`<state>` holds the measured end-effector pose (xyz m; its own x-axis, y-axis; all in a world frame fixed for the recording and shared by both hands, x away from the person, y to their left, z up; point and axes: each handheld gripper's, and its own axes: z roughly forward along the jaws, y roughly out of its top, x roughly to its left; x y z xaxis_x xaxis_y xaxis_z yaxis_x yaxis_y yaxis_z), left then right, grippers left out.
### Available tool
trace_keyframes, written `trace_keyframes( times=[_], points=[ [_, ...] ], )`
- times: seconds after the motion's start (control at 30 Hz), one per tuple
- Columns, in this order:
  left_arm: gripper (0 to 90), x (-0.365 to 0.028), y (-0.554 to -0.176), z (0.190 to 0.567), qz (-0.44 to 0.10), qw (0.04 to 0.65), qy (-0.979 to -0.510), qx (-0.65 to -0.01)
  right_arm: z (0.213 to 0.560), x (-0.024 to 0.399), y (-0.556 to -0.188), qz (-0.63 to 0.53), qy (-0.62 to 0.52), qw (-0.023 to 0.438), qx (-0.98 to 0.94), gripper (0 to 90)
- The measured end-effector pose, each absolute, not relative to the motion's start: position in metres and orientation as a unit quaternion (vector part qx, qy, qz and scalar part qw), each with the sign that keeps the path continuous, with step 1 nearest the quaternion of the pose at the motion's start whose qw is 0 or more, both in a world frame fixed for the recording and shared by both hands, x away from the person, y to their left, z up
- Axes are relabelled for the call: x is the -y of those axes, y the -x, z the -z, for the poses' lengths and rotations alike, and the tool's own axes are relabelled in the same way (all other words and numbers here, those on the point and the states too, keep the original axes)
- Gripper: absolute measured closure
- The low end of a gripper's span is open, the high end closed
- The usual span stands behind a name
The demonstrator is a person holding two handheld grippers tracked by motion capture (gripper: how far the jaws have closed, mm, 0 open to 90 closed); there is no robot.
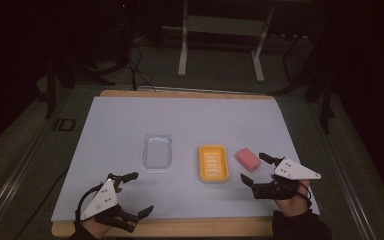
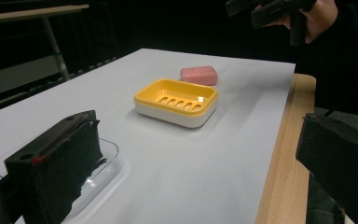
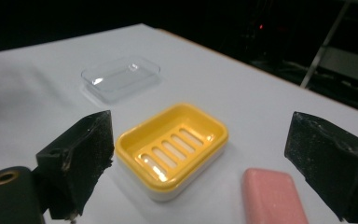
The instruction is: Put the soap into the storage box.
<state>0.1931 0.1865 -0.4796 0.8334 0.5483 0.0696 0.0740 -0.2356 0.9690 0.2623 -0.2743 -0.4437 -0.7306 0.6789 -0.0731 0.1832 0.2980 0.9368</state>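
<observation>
left gripper point(image 1: 136, 194): near left, wide open, holds nothing | right gripper point(image 1: 254, 168): near right, wide open, holds nothing | pink soap point(image 1: 248, 159): on desk point(image 1: 120, 120), just beside right gripper | yellow soap dish point(image 1: 214, 163): left of soap | clear lid point(image 1: 157, 150): farther left, nothing blocks

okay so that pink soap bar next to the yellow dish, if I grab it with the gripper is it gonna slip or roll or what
The pink soap bar lies flat on the white sheet and has broad faces, so it probably won't roll. Its smooth surface and rounded edges suggest it could squirm out of a light pinch. It looks solid, so likely stiff and fairly heavy for its size. The right gripper, jaws open, is nearest.
</observation>
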Motion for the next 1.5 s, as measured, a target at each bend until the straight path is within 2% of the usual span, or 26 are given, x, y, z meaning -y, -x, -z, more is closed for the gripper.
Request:
trace_keyframes(
  times=[0.43,0.57,0.7,0.97,1.2,1.5],
  points=[
    [0.6,-0.187,-0.193,0.479,-0.205,0.582,-0.760,-0.205,0.444,0.279,-0.266,-0.506,-0.278,0.237,-0.782,7.8],
    [0.6,-0.187,-0.193,0.480,-0.205,0.582,-0.760,-0.205,0.442,0.278,-0.270,-0.493,-0.281,0.218,-0.794,7.9],
    [0.6,-0.187,-0.193,0.480,-0.205,0.581,-0.760,-0.204,0.443,0.276,-0.279,-0.454,-0.289,0.180,-0.823,7.9],
    [0.6,-0.186,-0.192,0.480,-0.207,0.579,-0.762,-0.203,0.449,0.276,-0.287,-0.396,-0.298,0.163,-0.853,7.9],
    [0.6,-0.185,-0.193,0.480,-0.207,0.577,-0.764,-0.201,0.459,0.278,-0.293,-0.334,-0.335,0.097,-0.876,7.9],
    [0.6,-0.185,-0.192,0.480,-0.207,0.576,-0.765,-0.201,0.472,0.275,-0.299,-0.258,-0.355,0.045,-0.897,7.9]
  ],
)
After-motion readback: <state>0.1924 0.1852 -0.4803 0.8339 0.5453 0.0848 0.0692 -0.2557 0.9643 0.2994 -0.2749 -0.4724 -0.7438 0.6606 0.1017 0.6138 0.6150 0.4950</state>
